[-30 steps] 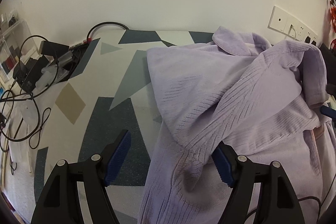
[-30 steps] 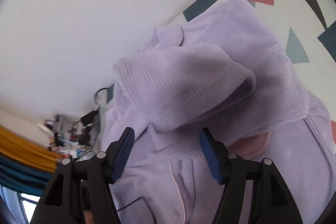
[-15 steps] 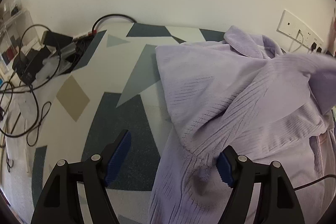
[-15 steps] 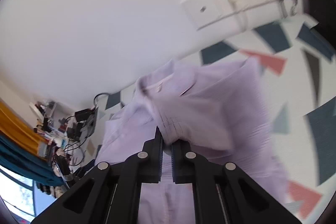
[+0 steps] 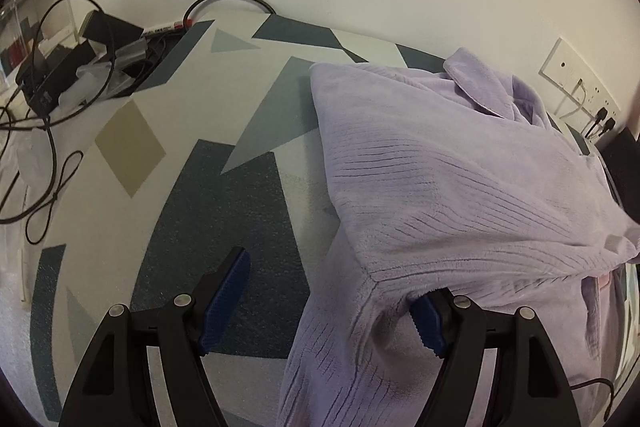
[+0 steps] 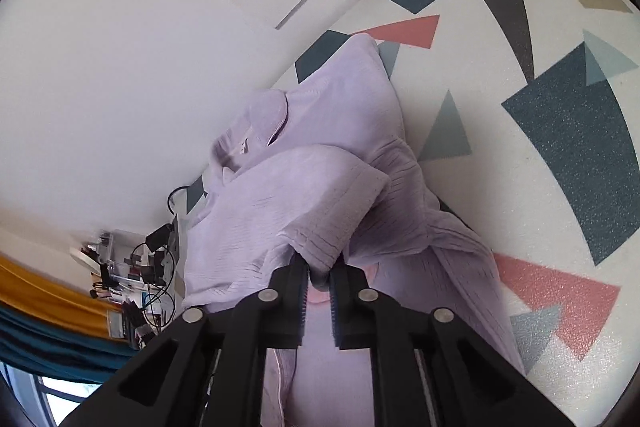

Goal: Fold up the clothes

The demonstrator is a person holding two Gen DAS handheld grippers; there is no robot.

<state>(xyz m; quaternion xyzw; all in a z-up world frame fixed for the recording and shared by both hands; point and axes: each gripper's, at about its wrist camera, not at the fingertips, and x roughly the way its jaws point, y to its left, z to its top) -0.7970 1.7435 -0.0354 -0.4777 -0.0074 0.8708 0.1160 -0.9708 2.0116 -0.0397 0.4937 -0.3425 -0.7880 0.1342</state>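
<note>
A: Starting at the upper left of the left wrist view, what's there?

B: A tangle of black cables (image 5: 48,131) and a dark box, at the far left edge of the bench (image 5: 132,223) with its mat of grey, teal and tan shapes. Lower down, the left hand-held gripper (image 5: 328,303) has its jaws spread wide apart. Its left blue pad (image 5: 226,301) hangs over bare mat; the right pad is partly tucked under a fold of cloth.

A: And the garment?

B: The lilac ribbed garment (image 5: 460,187) fills the right half of that view, lying on the bench with its collar (image 5: 478,83) toward the wall. One panel is folded across the body, and its lower edge drapes over the right finger of the left tool.

A: Further right?

B: White wall sockets (image 5: 576,83) at the upper right, with plugs in them.

A: What does the right wrist view add?

B: Orange and teal curtains at the lower left. In the middle, the right hand-held gripper (image 6: 319,281) has its jaws nearly together, clamped on a thick fold of the garment (image 6: 304,199), held raised above the rest of the cloth. To the right, bare mat with pink and dark blue shapes.
</note>
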